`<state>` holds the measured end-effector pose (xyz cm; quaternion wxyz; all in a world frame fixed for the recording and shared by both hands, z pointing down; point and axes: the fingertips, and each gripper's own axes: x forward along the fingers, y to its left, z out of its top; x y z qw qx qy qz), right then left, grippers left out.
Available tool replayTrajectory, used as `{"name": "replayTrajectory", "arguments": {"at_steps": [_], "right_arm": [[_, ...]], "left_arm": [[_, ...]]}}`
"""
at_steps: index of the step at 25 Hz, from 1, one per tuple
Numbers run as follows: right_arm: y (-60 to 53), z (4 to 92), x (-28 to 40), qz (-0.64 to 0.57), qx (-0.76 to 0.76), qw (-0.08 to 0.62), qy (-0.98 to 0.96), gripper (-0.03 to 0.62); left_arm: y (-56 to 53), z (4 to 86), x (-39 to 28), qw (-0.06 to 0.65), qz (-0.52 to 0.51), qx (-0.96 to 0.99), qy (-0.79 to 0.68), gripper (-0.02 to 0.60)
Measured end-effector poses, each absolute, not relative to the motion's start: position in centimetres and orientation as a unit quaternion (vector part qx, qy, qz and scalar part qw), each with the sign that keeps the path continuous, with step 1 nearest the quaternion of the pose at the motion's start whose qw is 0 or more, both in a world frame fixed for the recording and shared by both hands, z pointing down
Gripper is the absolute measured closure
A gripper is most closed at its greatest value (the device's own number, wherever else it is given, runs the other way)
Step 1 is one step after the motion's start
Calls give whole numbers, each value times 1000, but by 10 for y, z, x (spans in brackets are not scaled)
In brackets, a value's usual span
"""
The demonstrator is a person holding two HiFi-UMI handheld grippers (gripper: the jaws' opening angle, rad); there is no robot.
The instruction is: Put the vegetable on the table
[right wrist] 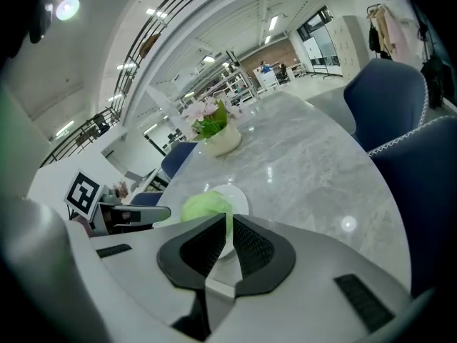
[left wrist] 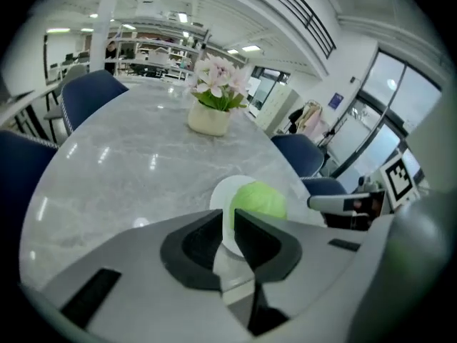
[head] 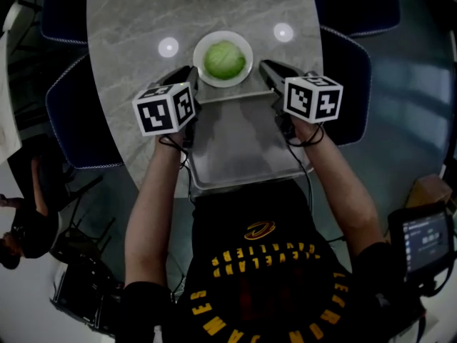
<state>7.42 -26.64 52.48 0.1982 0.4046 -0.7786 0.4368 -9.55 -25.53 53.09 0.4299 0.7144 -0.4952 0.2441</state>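
Note:
A green round cabbage (head: 223, 58) (left wrist: 258, 200) (right wrist: 203, 207) lies on a white plate (head: 201, 48) (left wrist: 220, 191) (right wrist: 240, 199). The plate stands on the grey marble table (head: 128, 34), just past the far edge of a grey metal tray (head: 235, 145). My left gripper (head: 187, 75) (left wrist: 228, 219) grips the tray's far left corner, its jaws closed on the thin rim. On the far right corner my right gripper (head: 266, 67) (right wrist: 228, 221) is shut the same way. The cabbage sits between and just beyond both jaw pairs.
A pale pot of pink flowers (left wrist: 208, 118) (right wrist: 220, 140) stands farther along the table's middle. Dark blue chairs (head: 78, 116) (head: 357, 70) flank the table on both sides. The tray's near end overhangs the table edge toward the person's body.

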Motion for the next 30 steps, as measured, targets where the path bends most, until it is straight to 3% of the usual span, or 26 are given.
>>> {"name": "replayTrajectory", "arguments": {"at_steps": [5, 18, 29, 30], "right_arm": [[-257, 518, 67, 437, 386, 182, -792, 557], [-211, 507, 37, 466, 345, 171, -797, 557], [-179, 472, 22, 446, 313, 139, -827, 557], [-179, 466, 20, 436, 307, 135, -835, 589]], "left_arm": [[-234, 517, -88, 465, 169, 716, -493, 529], [-166, 505, -68, 498, 137, 719, -464, 529], [-149, 472, -29, 446, 143, 773, -428, 529], [-150, 467, -29, 433, 147, 779, -430, 529]]}}
